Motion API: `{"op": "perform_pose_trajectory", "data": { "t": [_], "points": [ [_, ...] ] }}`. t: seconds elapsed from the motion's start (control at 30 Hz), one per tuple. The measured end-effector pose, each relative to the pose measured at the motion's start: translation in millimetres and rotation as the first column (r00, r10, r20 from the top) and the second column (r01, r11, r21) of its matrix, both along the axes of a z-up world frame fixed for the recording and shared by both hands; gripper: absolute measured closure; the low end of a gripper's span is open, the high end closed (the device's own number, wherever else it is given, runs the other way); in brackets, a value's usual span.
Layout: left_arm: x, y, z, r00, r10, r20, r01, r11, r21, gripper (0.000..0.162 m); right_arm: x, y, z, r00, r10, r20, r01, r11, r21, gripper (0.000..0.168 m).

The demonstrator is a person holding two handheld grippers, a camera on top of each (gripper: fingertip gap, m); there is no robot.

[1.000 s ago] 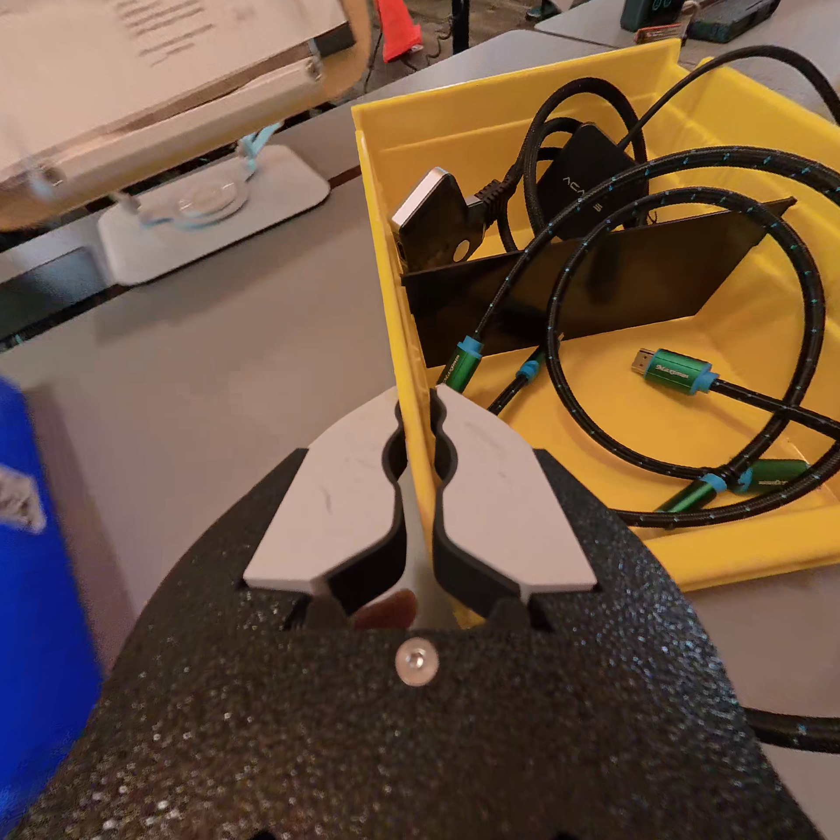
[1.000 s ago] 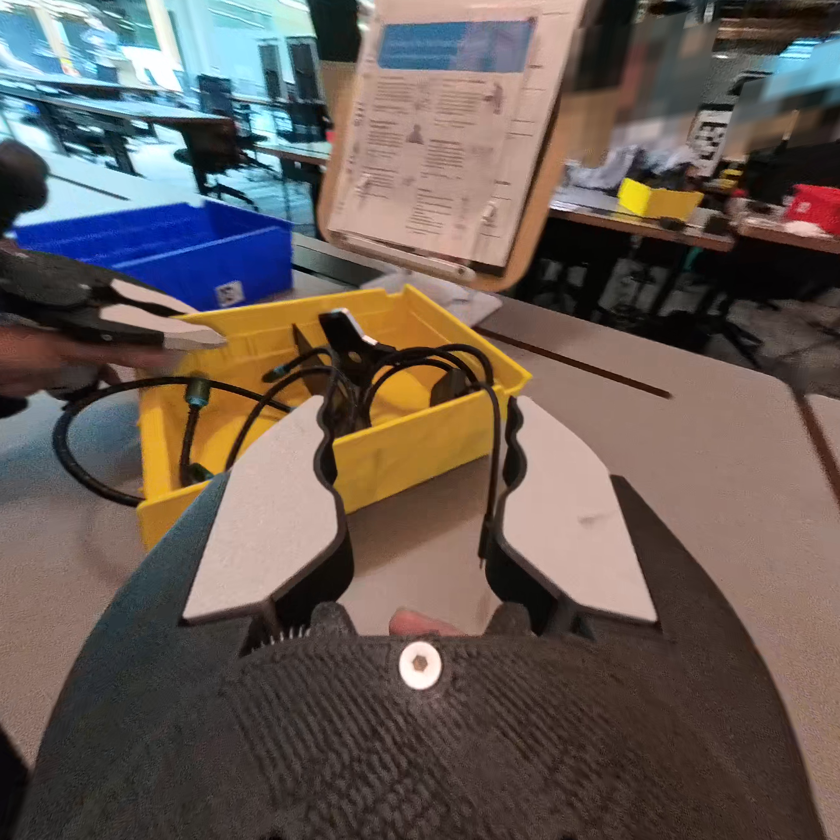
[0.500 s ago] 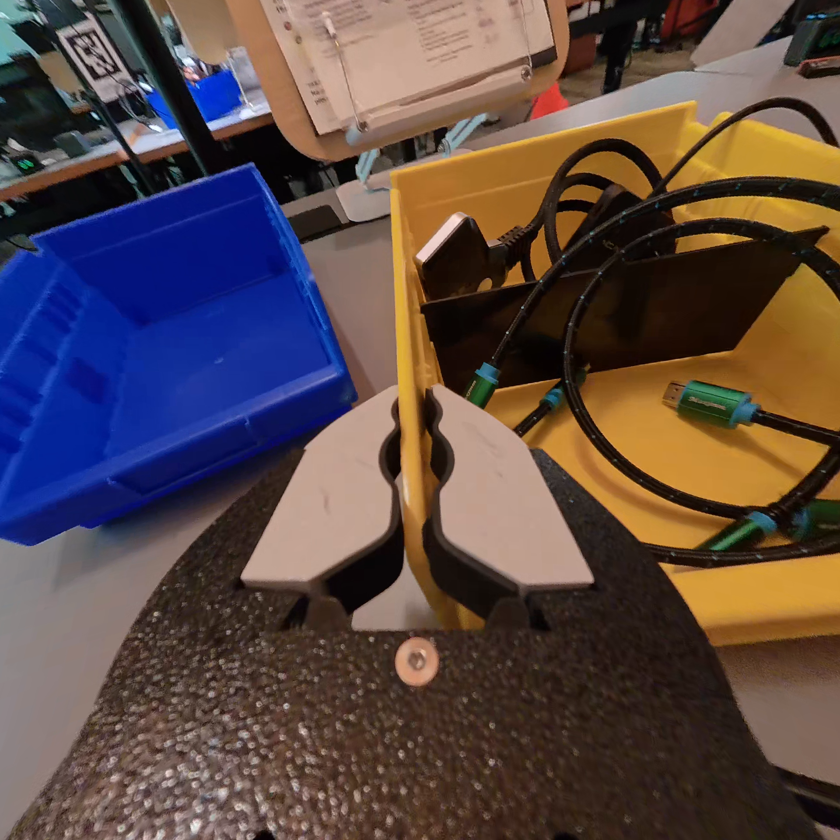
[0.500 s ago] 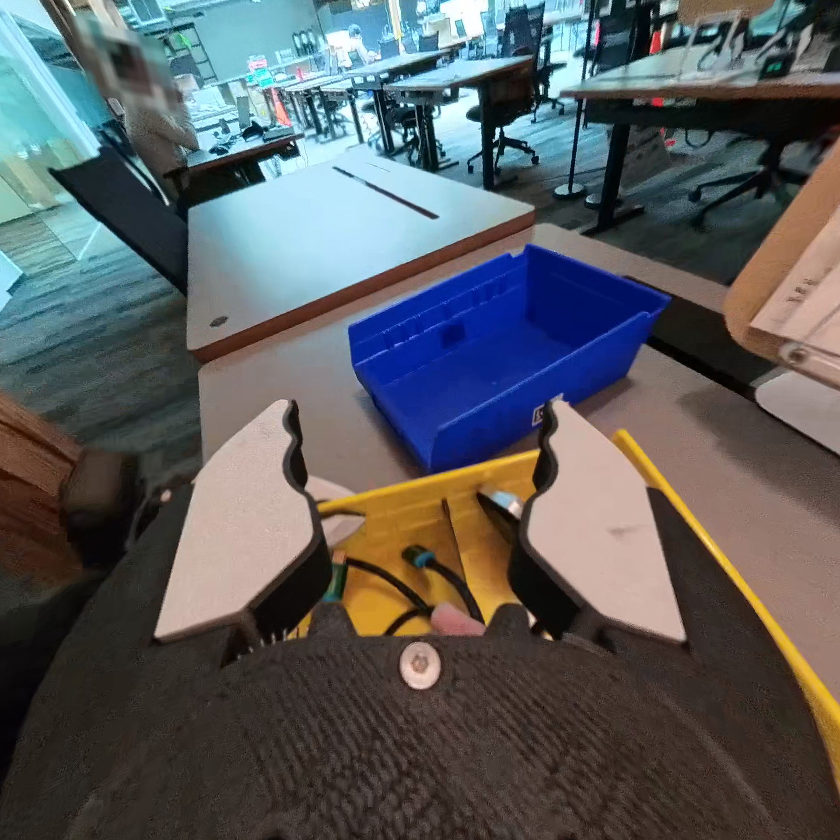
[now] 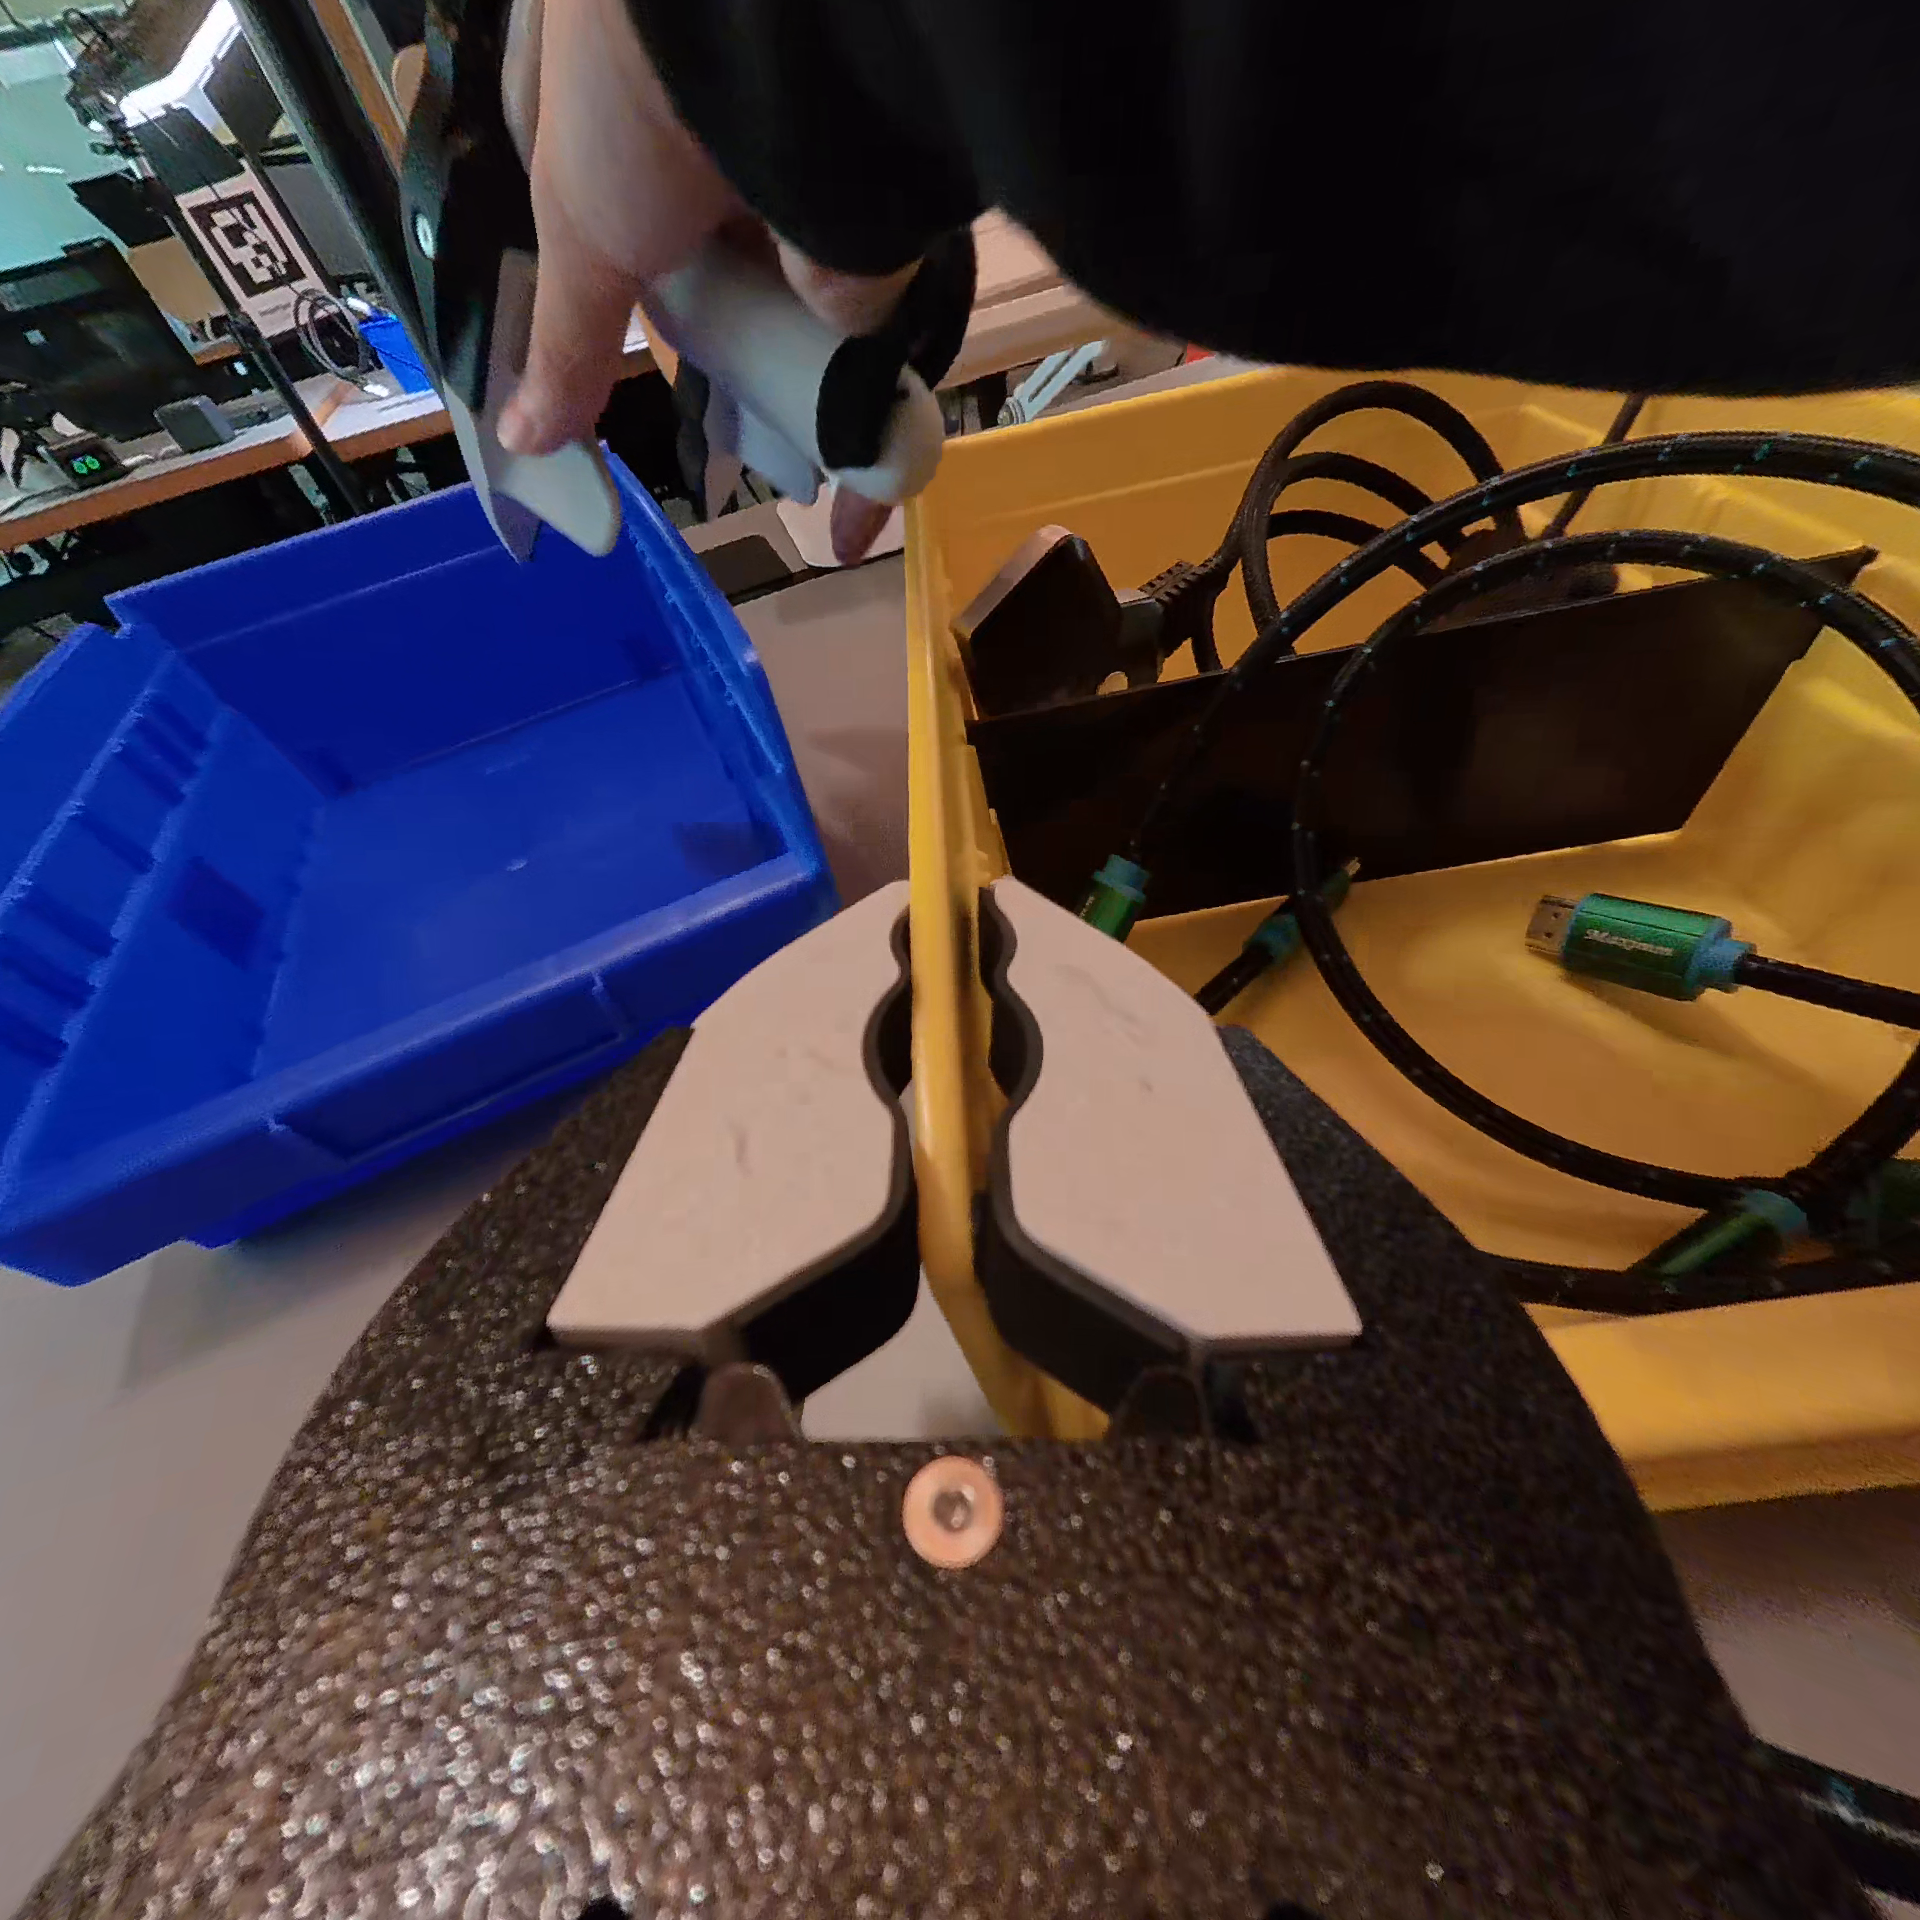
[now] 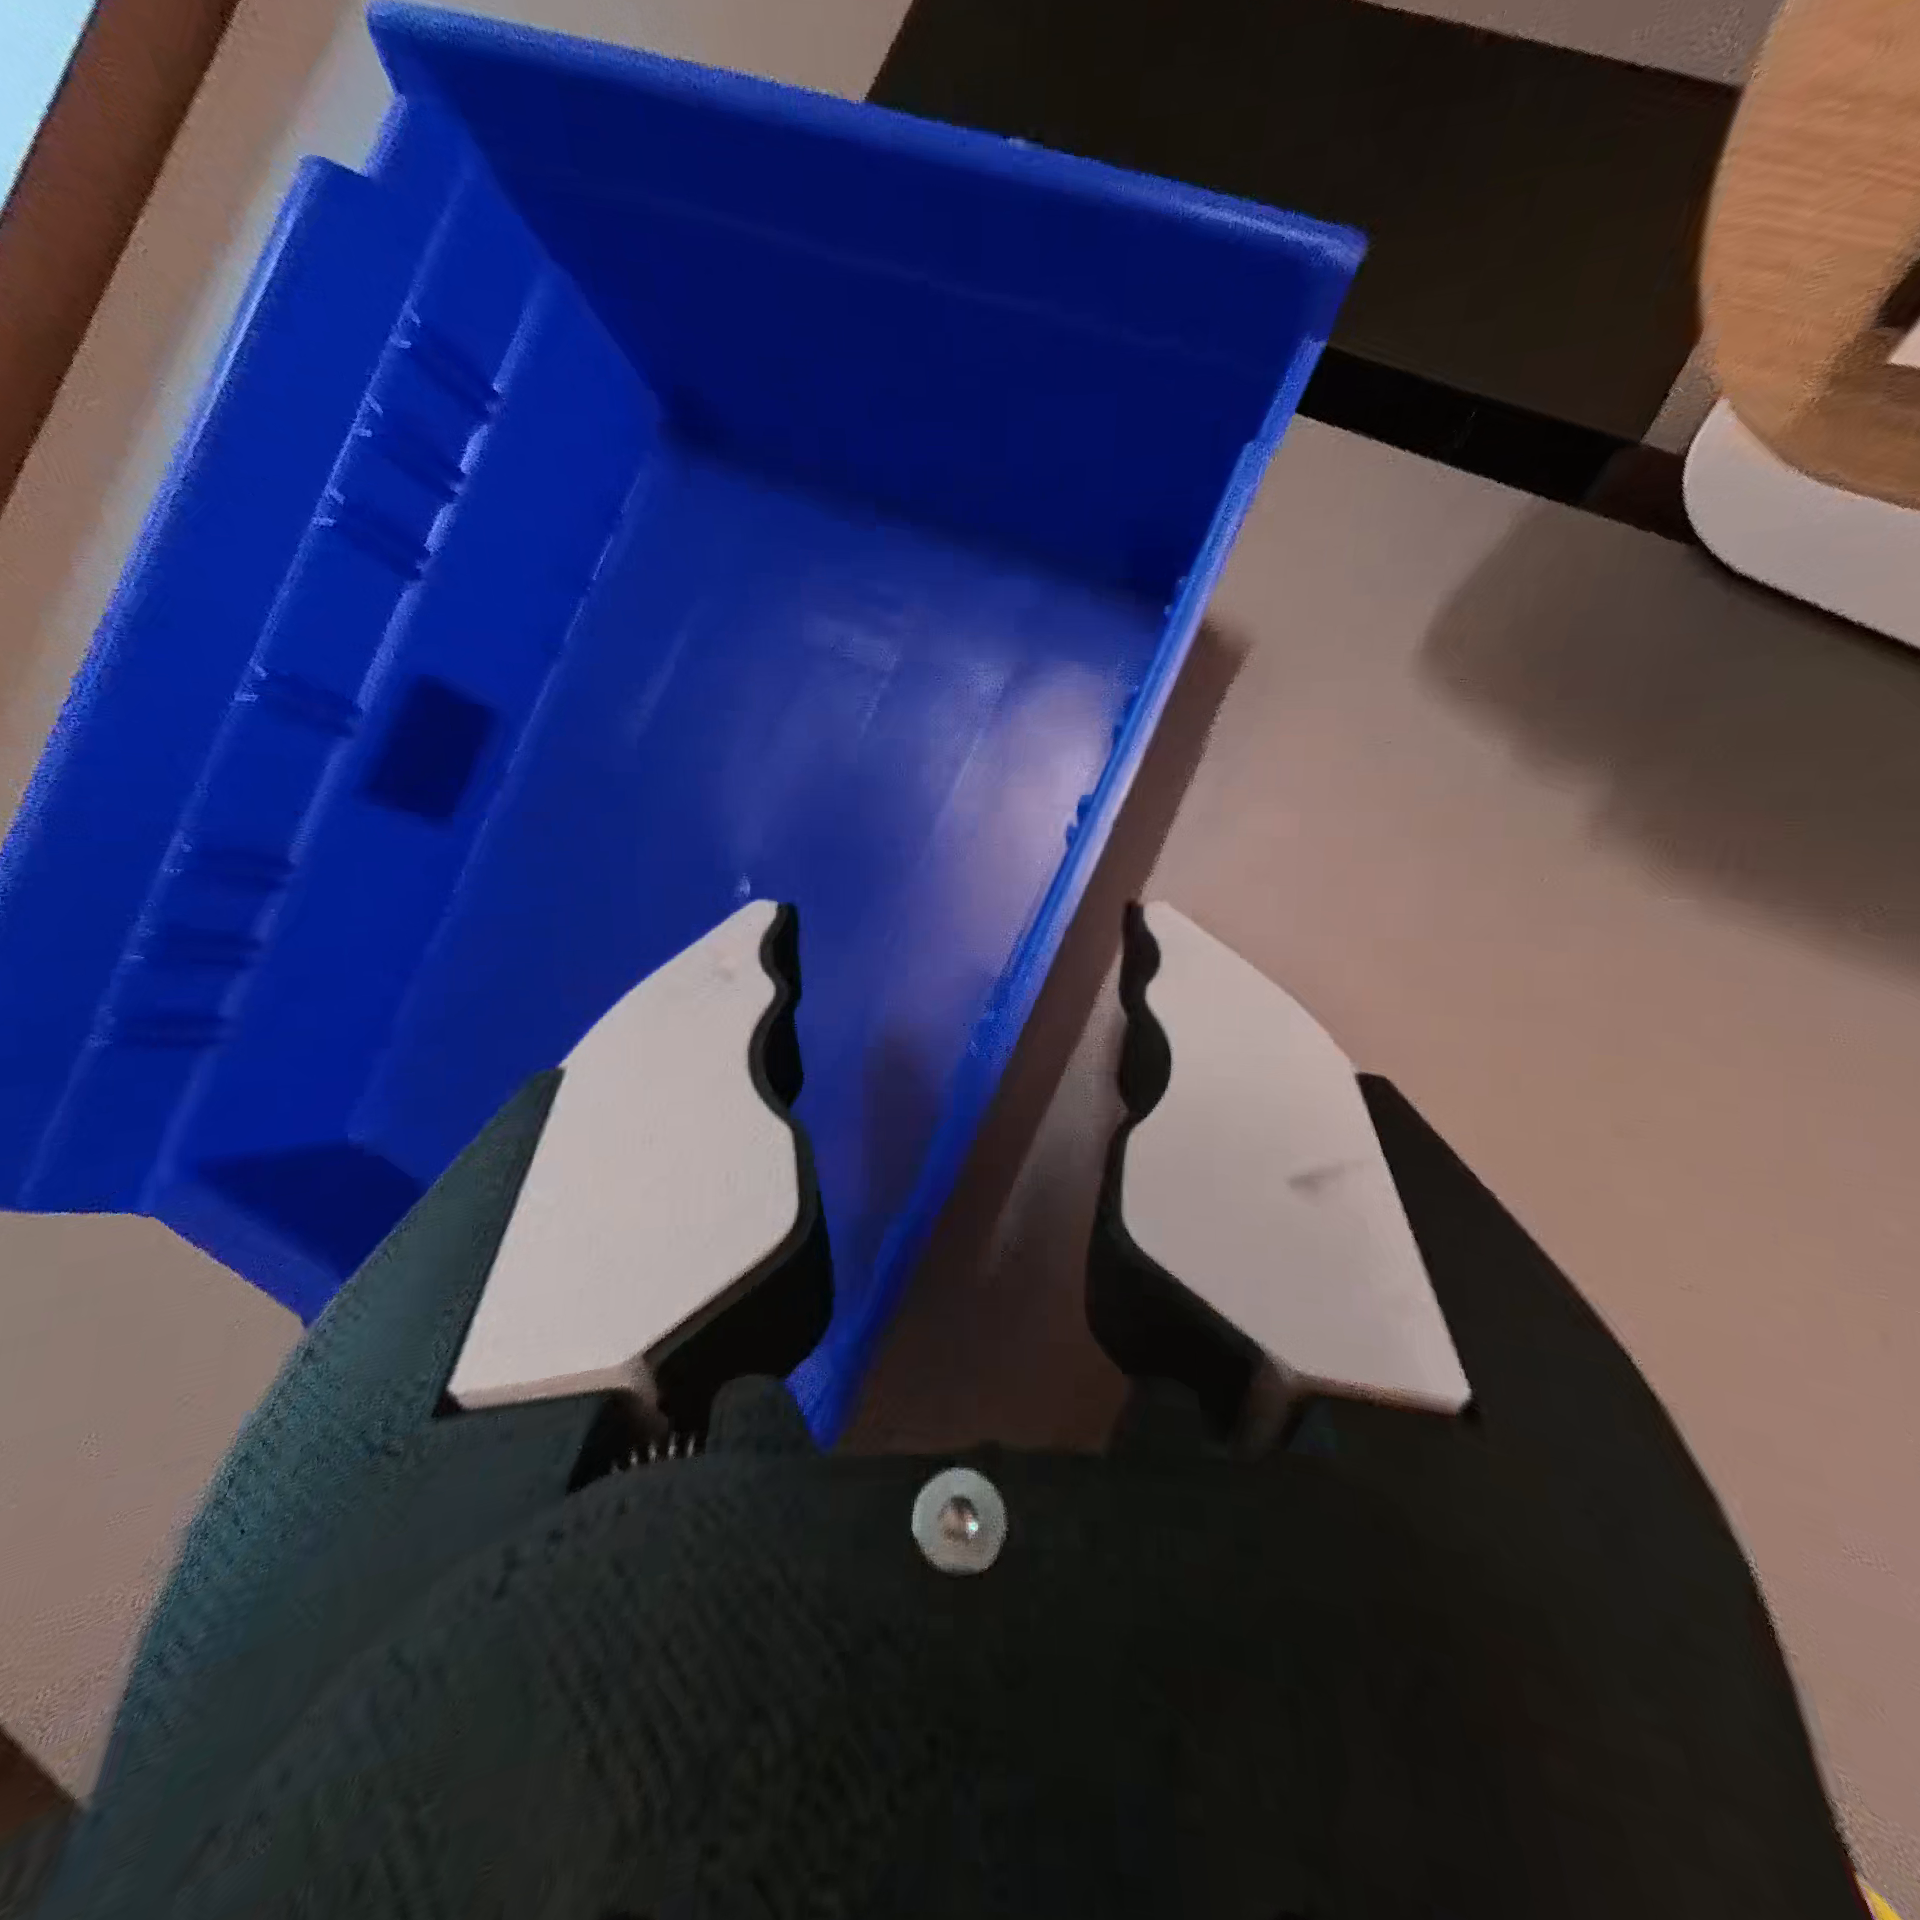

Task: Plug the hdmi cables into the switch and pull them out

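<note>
My left gripper [image 5: 945, 914] is shut on the left wall of the yellow bin [image 5: 940, 727]. The bin holds black braided HDMI cables [image 5: 1340, 935] with green plugs, one plug [image 5: 1636, 940] lying loose on the bin floor. A black divider [image 5: 1455, 748] crosses the bin, with the dark switch [image 5: 1039, 613] behind it. My right gripper [image 6: 961, 914] is open and straddles the right wall of the empty blue bin [image 6: 623, 675], one finger inside and one outside. It also shows in the left wrist view [image 5: 665, 488], held by a hand above the blue bin [image 5: 416, 831].
The two bins stand side by side on a grey table [image 6: 1507, 883], with a narrow gap between them. A white stand base [image 6: 1787, 540] with a wooden board sits behind. A dark sleeve [image 5: 1351, 156] fills the top of the left wrist view.
My right gripper has swung down from above the yellow bin to straddle the blue bin's right wall. My left gripper keeps its hold on the yellow bin wall.
</note>
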State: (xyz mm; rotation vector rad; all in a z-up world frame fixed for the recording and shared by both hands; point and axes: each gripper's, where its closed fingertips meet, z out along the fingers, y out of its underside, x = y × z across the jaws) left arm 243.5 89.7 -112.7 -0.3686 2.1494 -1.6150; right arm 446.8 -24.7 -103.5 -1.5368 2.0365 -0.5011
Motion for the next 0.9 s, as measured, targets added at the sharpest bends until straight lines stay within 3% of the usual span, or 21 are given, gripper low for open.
{"op": "perform_pose_trajectory", "data": {
  "t": [0.07,0.2,0.27,0.33,0.5,0.6,0.7,0.8,0.9],
  "points": [
    [3.1,1.6,0.0,1.0,-0.001,0.005,0.001,1.0,0.003,0.154,3.4,3.3,-15.2,0.999,0.001,-0.044,-0.001,1.0,-0.001,0.118],
    [7.3,2.6,0.3,1.0,-0.008,0.007,0.008,1.0,-0.002,0.154,2.5,13.0,-47.5,0.987,-0.009,-0.159,0.01,1.0,0.005,0.113],
    [8.8,2.5,0.4,1.0,-0.009,0.011,0.009,1.0,-0.002,0.154,2.3,0.2,-50.9,0.985,-0.03,-0.167,0.011,0.993,-0.116,0.144],
    [10.3,2.0,0.6,1.0,-0.009,0.016,0.009,1.0,-0.002,0.154,4.0,-1.2,-51.6,0.986,-0.056,-0.158,0.038,0.993,-0.112,0.155],
    [12.3,1.6,0.5,1.0,-0.013,0.018,0.013,1.0,-0.003,0.153,12.7,13.0,-36.2,0.991,0.063,-0.12,-0.07,0.996,-0.061,0.156],
    [12.2,1.8,0.4,1.0,-0.013,0.024,0.013,1.0,0.0,0.153,25.0,17.2,9.2,0.986,0.16,-0.036,-0.163,0.983,-0.087,0.157],
    [12.7,2.3,0.4,1.0,-0.011,0.029,0.011,1.0,0.003,0.153,31.0,6.2,86.0,0.971,0.216,0.1,-0.208,0.974,-0.092,0.158],
    [18.2,6.9,0.4,0.999,-0.002,0.036,0.002,1.0,0.007,0.153,14.1,-32.2,168.7,0.941,0.245,0.233,-0.217,0.966,-0.139,0.159],
    [32.8,19.3,0.9,0.999,0.026,0.045,-0.025,1.0,-0.012,0.152,-33.0,-92.8,230.3,0.921,0.234,0.313,-0.17,0.961,-0.218,0.159]
  ]
}}
